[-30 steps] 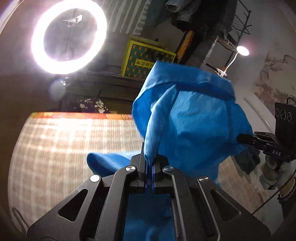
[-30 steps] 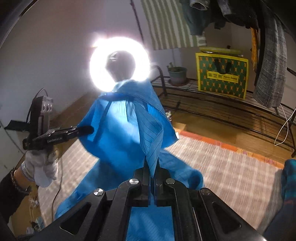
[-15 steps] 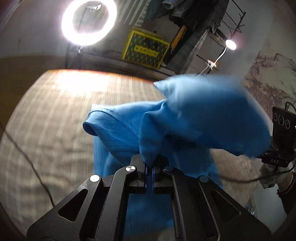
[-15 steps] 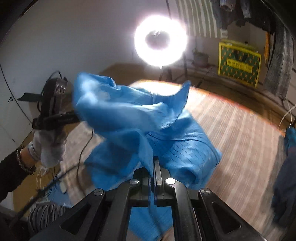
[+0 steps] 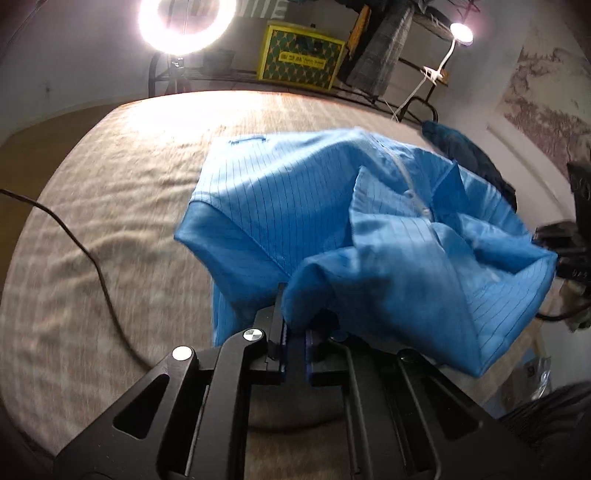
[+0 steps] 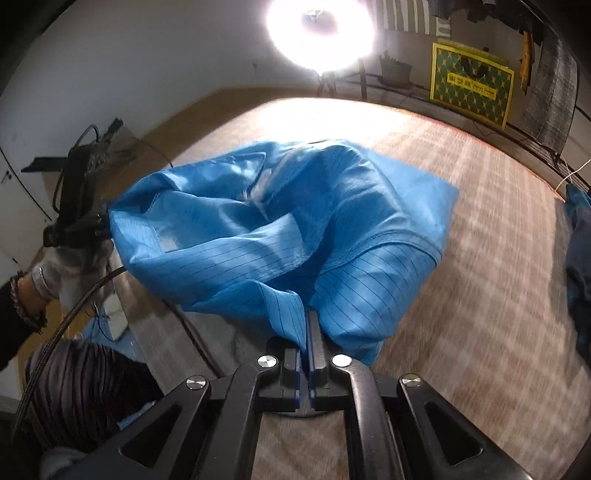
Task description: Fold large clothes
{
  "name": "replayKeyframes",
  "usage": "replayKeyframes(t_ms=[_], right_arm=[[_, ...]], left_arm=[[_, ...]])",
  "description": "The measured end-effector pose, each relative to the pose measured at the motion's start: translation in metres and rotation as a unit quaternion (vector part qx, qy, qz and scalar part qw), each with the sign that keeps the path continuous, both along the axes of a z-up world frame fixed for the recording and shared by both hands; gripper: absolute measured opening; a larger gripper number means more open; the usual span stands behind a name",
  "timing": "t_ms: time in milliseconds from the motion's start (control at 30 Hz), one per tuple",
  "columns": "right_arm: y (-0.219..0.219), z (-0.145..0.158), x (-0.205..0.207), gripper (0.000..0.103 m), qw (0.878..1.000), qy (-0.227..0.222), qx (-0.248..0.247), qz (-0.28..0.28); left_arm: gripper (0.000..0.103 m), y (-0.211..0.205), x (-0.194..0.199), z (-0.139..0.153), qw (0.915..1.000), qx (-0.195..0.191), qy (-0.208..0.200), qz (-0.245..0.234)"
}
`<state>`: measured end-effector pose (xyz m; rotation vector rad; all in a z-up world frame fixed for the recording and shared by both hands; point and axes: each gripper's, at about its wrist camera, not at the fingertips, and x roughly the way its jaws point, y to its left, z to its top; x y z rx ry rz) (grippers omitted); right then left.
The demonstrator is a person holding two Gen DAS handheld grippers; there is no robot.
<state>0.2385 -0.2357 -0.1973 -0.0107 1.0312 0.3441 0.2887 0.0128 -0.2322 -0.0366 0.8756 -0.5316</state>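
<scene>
A bright blue pinstriped garment [image 5: 314,206] hangs bunched between my two grippers, its lower part spread on the woven mat [image 5: 110,184]. In the left wrist view my left gripper [image 5: 295,317] has a fold of the cloth between its fingertips, and its jaws are opening, with a small gap showing. My right gripper [image 6: 308,332] pinches a thin hem of the same garment [image 6: 295,221], and its jaws are opening too. The right gripper [image 5: 565,243] shows at the garment's right corner, the left gripper [image 6: 81,225] at its left corner, in a gloved hand.
A black cable [image 5: 99,277] trails over the mat on the left. Dark blue clothes [image 5: 465,151] lie at the mat's far right edge. A ring light [image 5: 184,22], a yellow-green box [image 5: 301,57] and a rack of clothes stand behind. Dark striped fabric [image 6: 85,387] lies near left.
Both grippers swung the garment from up in the air down and forward over the mat. The cloth now billows low above it. Both pairs of jaws have parted slightly.
</scene>
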Motion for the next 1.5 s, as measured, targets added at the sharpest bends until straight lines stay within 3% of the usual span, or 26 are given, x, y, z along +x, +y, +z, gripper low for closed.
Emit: replayKeyframes(t_ms=[67, 133, 367, 600, 633, 700, 733, 867, 900, 1033, 1200, 1367, 1500], right_arm=[[-0.003, 0.008, -0.012, 0.027, 1.000, -0.009, 0.006, -0.004], [-0.007, 0.021, -0.025, 0.033, 0.999, -0.028, 0.019, -0.010], [-0.028, 0.070, -0.077, 0.035, 0.994, -0.091, 0.055, -0.030], [-0.045, 0.133, -0.151, 0.035, 0.980, -0.172, 0.084, -0.055], [-0.047, 0.143, -0.161, 0.035, 0.977, -0.186, 0.087, -0.059], [-0.051, 0.162, -0.176, 0.038, 0.972, -0.208, 0.093, -0.063], [-0.054, 0.175, -0.188, 0.041, 0.967, -0.224, 0.098, -0.067], [-0.058, 0.203, -0.213, 0.059, 0.957, -0.257, 0.112, -0.067], [-0.056, 0.206, -0.216, 0.060, 0.957, -0.260, 0.107, -0.068], [-0.054, 0.186, -0.205, 0.060, 0.963, -0.239, 0.102, -0.075], [-0.058, 0.128, -0.171, 0.060, 0.970, -0.184, 0.128, -0.096], [-0.065, 0.054, -0.110, 0.060, 0.977, -0.105, 0.138, -0.120], [-0.080, 0.002, -0.070, 0.062, 0.967, -0.052, 0.196, -0.154]], left_arm=[[0.010, 0.003, -0.011, 0.001, 1.0000, 0.008, -0.004, -0.003], [0.011, 0.011, -0.024, 0.003, 0.9999, 0.007, -0.006, -0.005], [0.011, 0.051, -0.069, 0.036, 0.9994, -0.024, -0.025, 0.004], [0.012, 0.092, -0.107, 0.104, 0.9937, -0.088, -0.064, 0.026], [0.013, 0.097, -0.112, 0.116, 0.9923, -0.098, -0.071, 0.028], [0.037, 0.102, -0.120, 0.138, 0.9899, -0.107, -0.087, 0.033], [0.041, 0.106, -0.125, 0.148, 0.9884, -0.113, -0.095, 0.036], [0.042, 0.115, -0.132, 0.172, 0.9847, -0.131, -0.106, 0.046], [0.045, 0.116, -0.130, 0.173, 0.9842, -0.134, -0.103, 0.051], [0.049, 0.117, -0.111, 0.162, 0.9813, -0.165, -0.069, 0.070], [0.050, 0.106, -0.060, 0.107, 0.9780, -0.186, 0.007, 0.095], [0.050, 0.097, -0.008, 0.048, 0.9627, -0.230, 0.075, 0.121], [0.050, 0.085, 0.029, 0.007, 0.9446, -0.269, 0.124, 0.141]])
